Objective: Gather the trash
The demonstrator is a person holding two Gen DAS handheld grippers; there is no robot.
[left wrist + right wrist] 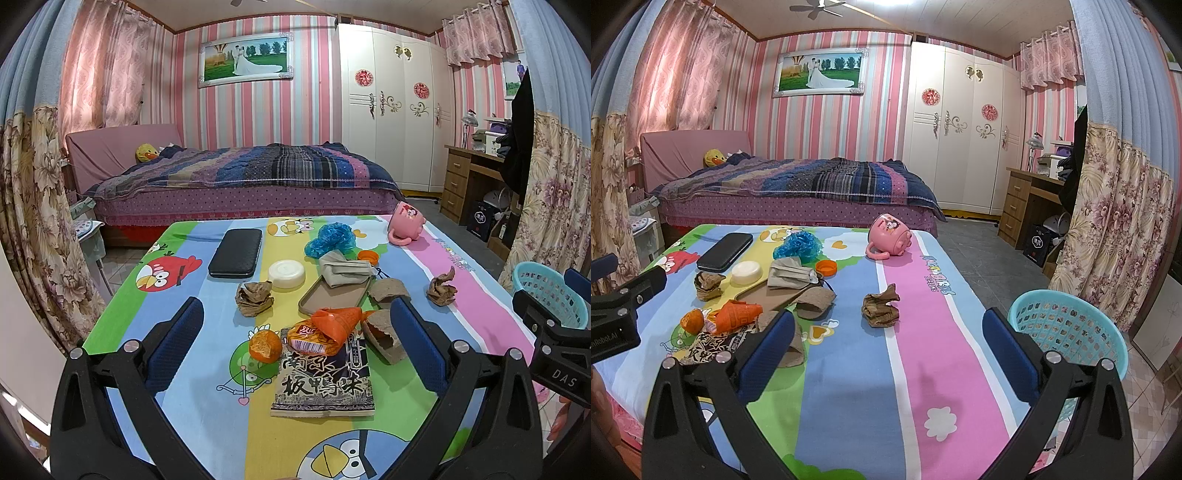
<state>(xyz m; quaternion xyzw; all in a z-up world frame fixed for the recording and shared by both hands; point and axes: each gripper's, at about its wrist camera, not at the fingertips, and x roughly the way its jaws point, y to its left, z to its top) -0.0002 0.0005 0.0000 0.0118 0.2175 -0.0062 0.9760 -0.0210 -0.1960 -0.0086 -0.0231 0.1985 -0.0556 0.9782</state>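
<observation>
Trash lies on the cartoon-print table (221, 424): a dark snack wrapper (323, 380), an orange packet (325, 330), an orange peel (264, 345), crumpled brown paper (255, 297), torn cardboard pieces (384, 334), and another brown paper wad (441, 288), which also shows in the right wrist view (881, 308). My left gripper (295, 328) is open and empty, above the wrapper pile. My right gripper (888, 334) is open and empty, just short of the brown wad. A teal basket (1071, 332) stands at the table's right edge.
A black case (236, 253), white lid (286, 273), tan tray (332, 297) with a grey cloth (343, 267), blue plastic bag (330, 240), orange cap (367, 256) and tipped pink mug (404, 223) also lie on the table. A bed stands behind.
</observation>
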